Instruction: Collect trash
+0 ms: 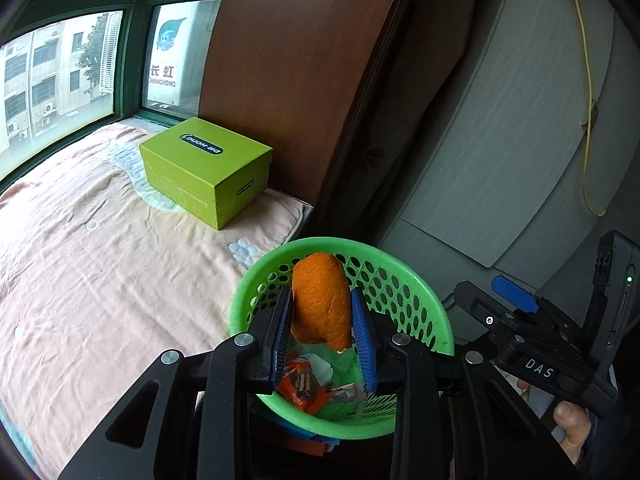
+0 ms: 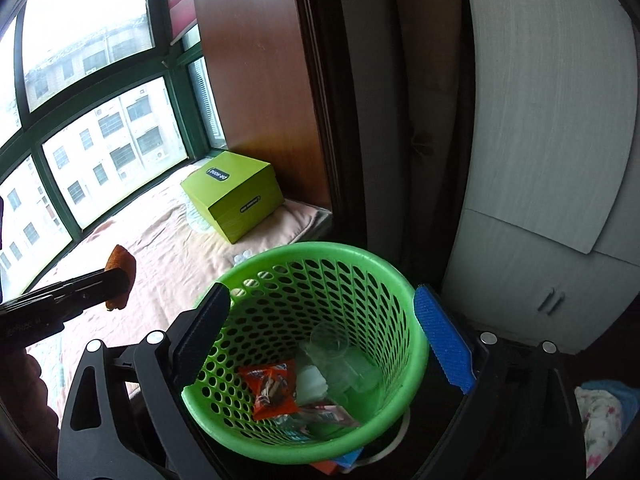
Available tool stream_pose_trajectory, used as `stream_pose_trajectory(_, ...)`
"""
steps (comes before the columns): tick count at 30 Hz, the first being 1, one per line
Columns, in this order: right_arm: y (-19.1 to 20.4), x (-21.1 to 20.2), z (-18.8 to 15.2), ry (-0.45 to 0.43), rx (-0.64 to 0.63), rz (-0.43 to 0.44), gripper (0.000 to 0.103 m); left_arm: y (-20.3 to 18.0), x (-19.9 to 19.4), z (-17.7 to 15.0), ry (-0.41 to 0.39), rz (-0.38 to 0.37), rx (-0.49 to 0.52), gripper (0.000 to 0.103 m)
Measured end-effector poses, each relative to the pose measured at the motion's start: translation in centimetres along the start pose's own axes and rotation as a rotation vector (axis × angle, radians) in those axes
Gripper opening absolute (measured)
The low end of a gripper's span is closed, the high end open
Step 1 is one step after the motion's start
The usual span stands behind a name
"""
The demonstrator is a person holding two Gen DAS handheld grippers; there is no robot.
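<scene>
My left gripper (image 1: 320,294) is shut on a piece of orange peel (image 1: 320,300), held over the green perforated basket (image 1: 400,258). In the right wrist view the same peel (image 2: 120,258) and left gripper (image 2: 116,276) appear at the left, beside the basket (image 2: 320,250). My right gripper (image 2: 320,296) is open, its fingers straddling the basket's rim with nothing pressed between the pads. Inside the basket lie an orange snack wrapper (image 2: 272,392), a clear plastic cup (image 2: 332,348) and a white scrap (image 2: 310,384).
A lime-green shoe box (image 1: 204,170) sits on the pink blanket (image 1: 80,260) by the window (image 1: 60,72). A brown wooden panel (image 1: 288,80) rises behind it. Grey cabinet doors (image 2: 540,160) stand on the right, with a yellow cord (image 1: 588,120) hanging.
</scene>
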State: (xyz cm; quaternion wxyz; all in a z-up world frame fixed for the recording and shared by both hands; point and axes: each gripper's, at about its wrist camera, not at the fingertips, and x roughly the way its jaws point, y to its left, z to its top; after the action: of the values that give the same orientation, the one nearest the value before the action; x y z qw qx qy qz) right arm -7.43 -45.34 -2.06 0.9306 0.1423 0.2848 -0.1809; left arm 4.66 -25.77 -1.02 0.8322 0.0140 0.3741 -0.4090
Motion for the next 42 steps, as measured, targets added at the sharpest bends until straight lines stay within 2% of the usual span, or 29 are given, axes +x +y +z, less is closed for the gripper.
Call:
stream_pose_trajectory(7,-1.3,-0.5,-0.1,-0.012,0.026,-0.014,0.092,-1.5,1.8,0.4,0.030,-0.024,0.019,0.031)
stream_pose_trajectory(10,-1.7,-0.6,-0.2,-0.013,0.036,-0.019,0.092,-1.8,2.4,0.4,0.034,-0.036,0.019,0.039)
stream_pose_trajectory(12,-1.9,-0.5,-0.3,-0.011,0.041,-0.019,0.093,-1.8,2.6,0.4,0.036,-0.037,0.013,0.050)
stream_pose_trajectory(17,-1.8,-0.4,-0.4,-0.005,0.046,-0.009,0.093,-1.3,2.3,0.1,0.035,-0.023,0.007,0.060)
stream_pose_trajectory(20,-1.2,-0.4,-0.5,-0.002,0.033,-0.001,0.093,-0.6,1.8,0.0,0.028,0.009,0.002,0.066)
stream_pose_trajectory(22,-0.7,-0.4,-0.5,-0.001,0.022,0.007,0.093,-0.1,1.2,-0.1,0.019,0.039,0.004,0.066)
stream_pose_trajectory(24,-0.1,-0.4,-0.5,0.000,0.011,0.018,0.094,0.4,0.4,-0.1,0.004,0.061,-0.005,0.077)
stream_pose_trajectory(33,3.5,-0.2,-0.3,0.005,-0.055,0.070,0.096,3.3,-3.3,-0.7,-0.058,0.182,-0.035,0.093)
stream_pose_trajectory(42,7.3,0.2,0.4,0.000,-0.114,0.134,0.098,6.8,-6.8,-1.5,-0.111,0.308,-0.091,0.096)
